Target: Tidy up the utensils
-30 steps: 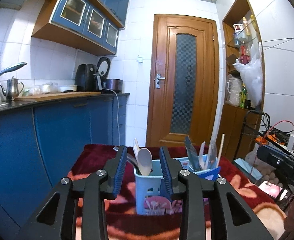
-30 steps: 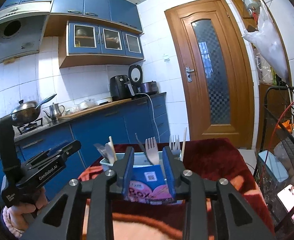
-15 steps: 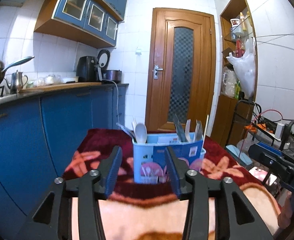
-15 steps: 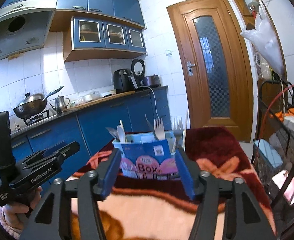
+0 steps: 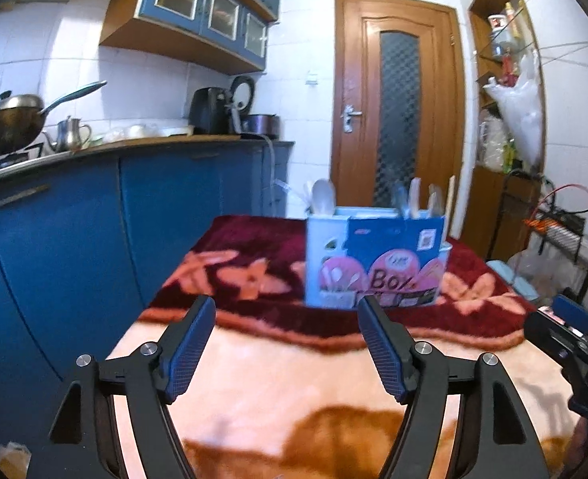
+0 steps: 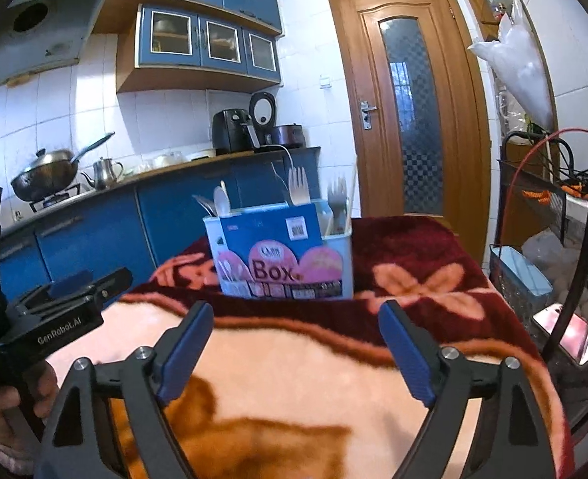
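Fingers (image 5: 192,343) on the left gripper (image 5: 286,319) are spread wide and hold nothing, and the right gripper (image 6: 296,325) has its fingers (image 6: 404,345) spread wide too, with nothing in them. Both hang over a big soft blanket (image 6: 294,383) — red, pink and orange with flowers — that covers the counter. A light blue utensil box (image 6: 282,255) stands on the red part of the blanket, well ahead of both grippers. It has pink shapes and the word "Box" on its front. Inside it stand the small things — a spoon (image 5: 322,197) on the left side, a fork (image 6: 298,185) and chopsticks (image 6: 350,195) on the right side. They all stick up over the rim.
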